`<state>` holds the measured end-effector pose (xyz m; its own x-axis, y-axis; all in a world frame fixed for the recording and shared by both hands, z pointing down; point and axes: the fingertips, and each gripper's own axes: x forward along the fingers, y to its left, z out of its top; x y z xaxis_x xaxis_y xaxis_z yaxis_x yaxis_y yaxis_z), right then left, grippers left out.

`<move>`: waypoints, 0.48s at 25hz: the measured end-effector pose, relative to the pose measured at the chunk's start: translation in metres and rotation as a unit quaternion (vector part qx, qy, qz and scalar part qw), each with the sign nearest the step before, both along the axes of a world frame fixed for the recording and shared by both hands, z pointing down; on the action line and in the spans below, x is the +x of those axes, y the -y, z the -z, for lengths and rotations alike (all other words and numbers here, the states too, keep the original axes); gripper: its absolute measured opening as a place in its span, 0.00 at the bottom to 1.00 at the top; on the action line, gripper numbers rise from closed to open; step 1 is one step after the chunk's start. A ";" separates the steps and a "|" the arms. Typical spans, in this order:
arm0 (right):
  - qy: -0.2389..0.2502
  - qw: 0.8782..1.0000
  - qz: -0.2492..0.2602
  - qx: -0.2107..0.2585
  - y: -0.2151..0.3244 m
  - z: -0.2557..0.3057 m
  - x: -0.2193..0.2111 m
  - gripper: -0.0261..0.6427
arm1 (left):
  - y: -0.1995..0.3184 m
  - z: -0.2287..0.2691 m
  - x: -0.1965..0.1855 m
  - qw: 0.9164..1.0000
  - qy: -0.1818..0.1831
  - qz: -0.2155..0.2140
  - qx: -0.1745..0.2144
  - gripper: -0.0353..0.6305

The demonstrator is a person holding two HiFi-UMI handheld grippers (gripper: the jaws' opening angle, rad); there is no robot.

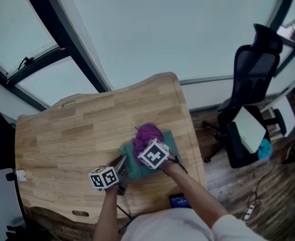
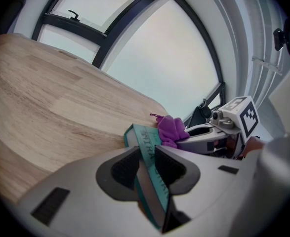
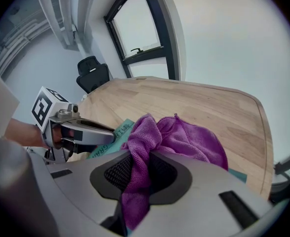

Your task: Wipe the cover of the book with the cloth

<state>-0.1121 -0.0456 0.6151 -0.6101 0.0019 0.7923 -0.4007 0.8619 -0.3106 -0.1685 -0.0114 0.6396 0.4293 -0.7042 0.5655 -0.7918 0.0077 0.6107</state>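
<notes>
book (image 1: 129,155), teal-covered, is the thing to be wiped, and it lies on the near right part of the wide wooden table (image 1: 82,129), not far from the table's right edge. on top of it sits the purple cloth (image 3: 189,137), bunched into a loose heap that covers the middle of the cover and leaves teal showing at the sides. the left gripper (image 2: 145,164) has its fingers pinched on the book's near left edge, the printed spine running between the pads, so the book is held in place. the right gripper (image 3: 140,171), just beside it, has its fingers pressed together on a fold of the cloth, and the rest spills forward onto the cover. the main risk, i judge, is that thin fold slipping out of the right pinch if the heap drags on the cover. a hard push could also twist the book in the left grip or shove it toward the table edge. with the two grippers so close, a wide stroke may knock one against the other.
</notes>
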 end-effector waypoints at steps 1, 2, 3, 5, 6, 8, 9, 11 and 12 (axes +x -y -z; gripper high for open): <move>0.001 1.000 0.003 -0.001 -0.002 0.000 -0.002 0.15 | 0.000 0.000 0.000 1.000 0.000 0.000 0.000 0.20; 0.001 1.000 0.006 -0.003 -0.004 -0.001 -0.004 0.15 | 0.000 -0.001 0.000 1.000 0.000 0.000 0.000 0.20; 0.000 1.000 0.009 -0.006 -0.007 -0.001 -0.007 0.16 | 0.000 -0.001 0.000 1.000 0.001 0.000 0.000 0.20; 0.000 1.000 0.016 -0.015 -0.014 -0.003 -0.011 0.15 | 0.000 -0.001 -0.001 1.000 0.001 0.000 0.000 0.20; -0.001 1.000 0.020 -0.017 -0.016 -0.003 -0.013 0.15 | 0.000 -0.001 -0.001 1.000 0.002 0.000 -0.001 0.20; -0.003 1.000 0.026 -0.015 -0.020 -0.003 -0.016 0.15 | 0.000 -0.001 -0.001 1.000 0.001 0.000 -0.001 0.20; -0.006 0.999 0.030 -0.016 -0.022 -0.003 -0.016 0.15 | 0.000 -0.001 -0.001 1.000 0.001 0.001 -0.001 0.20; -0.015 0.999 0.036 -0.015 -0.024 -0.005 -0.015 0.15 | 0.000 -0.001 -0.001 1.000 0.000 0.001 -0.001 0.20; -0.019 0.999 0.039 -0.014 -0.025 -0.006 -0.015 0.15 | 0.000 -0.001 -0.001 1.000 0.000 0.001 -0.002 0.20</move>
<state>-0.1268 -0.0207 0.6209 -0.5762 0.0706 0.8143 -0.3450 0.8821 -0.3206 -0.1692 -0.0112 0.6406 0.4286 -0.7029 0.5677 -0.7917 0.0105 0.6108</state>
